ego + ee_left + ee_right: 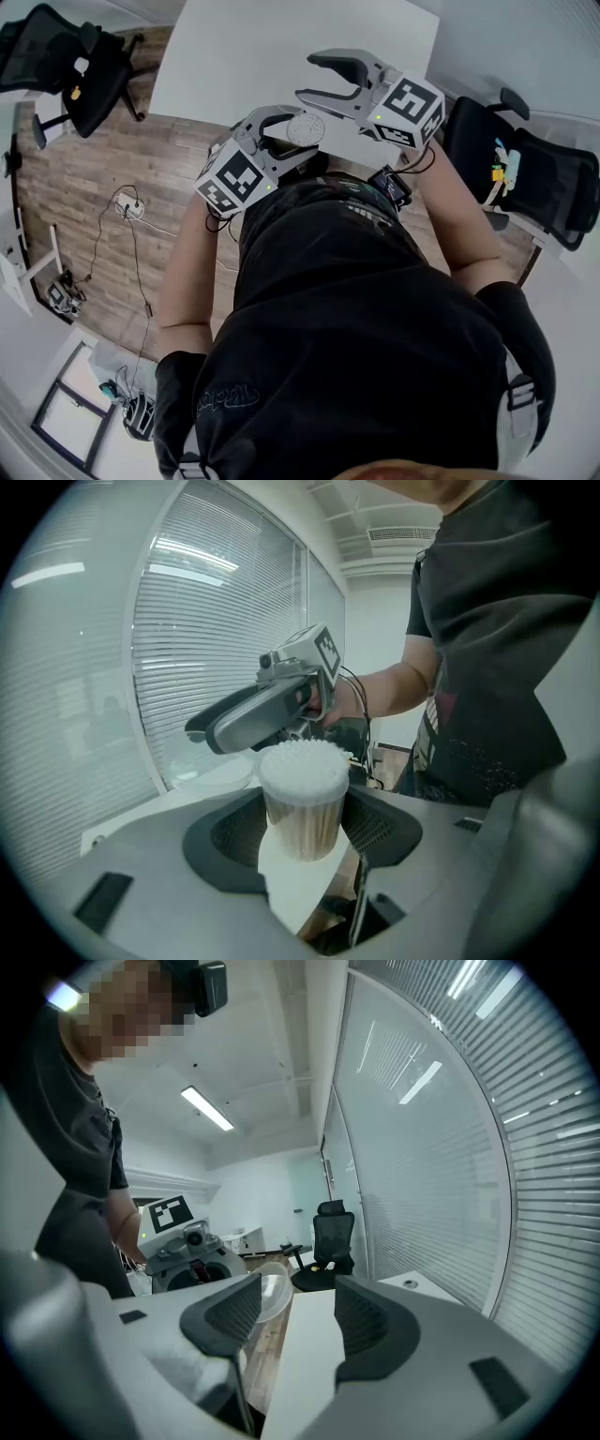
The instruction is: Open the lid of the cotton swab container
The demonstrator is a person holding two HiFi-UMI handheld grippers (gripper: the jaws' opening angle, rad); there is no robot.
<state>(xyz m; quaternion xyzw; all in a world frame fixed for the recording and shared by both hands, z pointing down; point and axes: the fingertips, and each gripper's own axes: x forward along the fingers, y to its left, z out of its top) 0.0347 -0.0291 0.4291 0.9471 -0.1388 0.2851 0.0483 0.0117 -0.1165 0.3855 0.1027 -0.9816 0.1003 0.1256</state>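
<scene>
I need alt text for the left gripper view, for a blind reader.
The left gripper holds a clear cotton swab container upright between its jaws, white tips on top. Behind it, the right gripper hovers, jaws open.

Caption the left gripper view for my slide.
Left tool grips the cotton swab container, swab tips up; right tool hovers behind it.

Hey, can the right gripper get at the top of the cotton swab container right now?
Probably yes. The left gripper holds the cotton swab container upright with its top standing clear above the jaws. The right gripper, jaws open, is close beside it, with nothing visible between them.
</scene>
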